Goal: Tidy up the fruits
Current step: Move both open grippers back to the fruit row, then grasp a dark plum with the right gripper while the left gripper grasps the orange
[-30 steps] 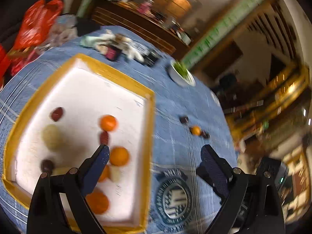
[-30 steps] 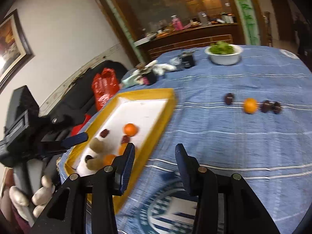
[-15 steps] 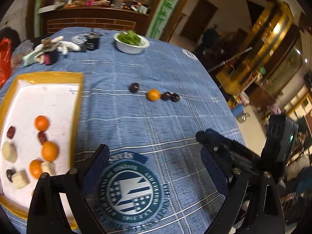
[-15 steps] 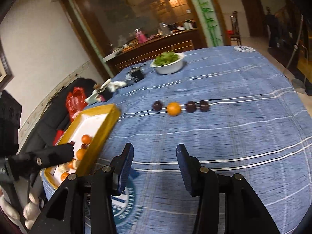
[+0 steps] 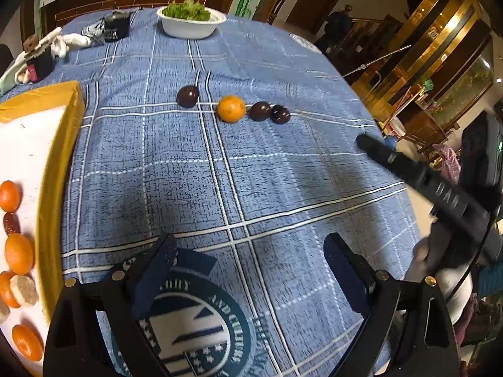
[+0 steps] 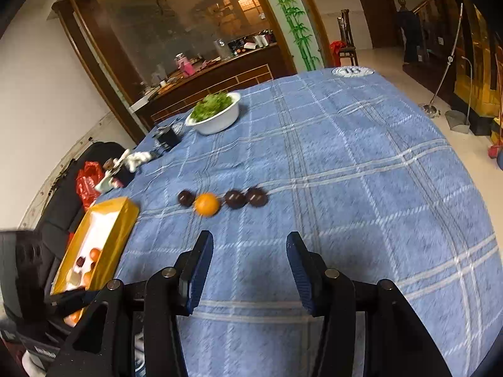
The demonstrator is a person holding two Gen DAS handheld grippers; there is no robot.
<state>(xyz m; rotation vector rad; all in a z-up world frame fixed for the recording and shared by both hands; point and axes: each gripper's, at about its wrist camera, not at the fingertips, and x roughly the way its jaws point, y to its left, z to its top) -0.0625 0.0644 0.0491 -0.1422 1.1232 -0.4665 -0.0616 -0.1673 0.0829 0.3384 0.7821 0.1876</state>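
On the blue checked tablecloth lies a row of fruit: a dark plum (image 5: 188, 95), an orange (image 5: 231, 108) (image 6: 206, 204), then two more dark plums (image 5: 260, 111) (image 5: 280, 114). A yellow-rimmed white tray (image 5: 59, 163) (image 6: 119, 220) at the left holds several oranges, dark fruits and pale round ones. My left gripper (image 5: 248, 251) is open over the cloth's round emblem, short of the row. My right gripper (image 6: 248, 251) has nothing between its fingers and its jaws are opening; it hangs just short of the row. In the left wrist view the right gripper's fingers (image 5: 408, 166) reach in from the right.
A white bowl of greens (image 5: 191, 20) (image 6: 217, 113) stands at the far side of the table. Small dark boxes (image 5: 116, 28) and white cloths (image 5: 59, 44) lie at the far left. The table edge drops off to the right toward the floor.
Both grippers have swung right, away from the tray toward the row of fruit on the cloth. The tray has slid to the left edge of both views. The right jaws have widened.
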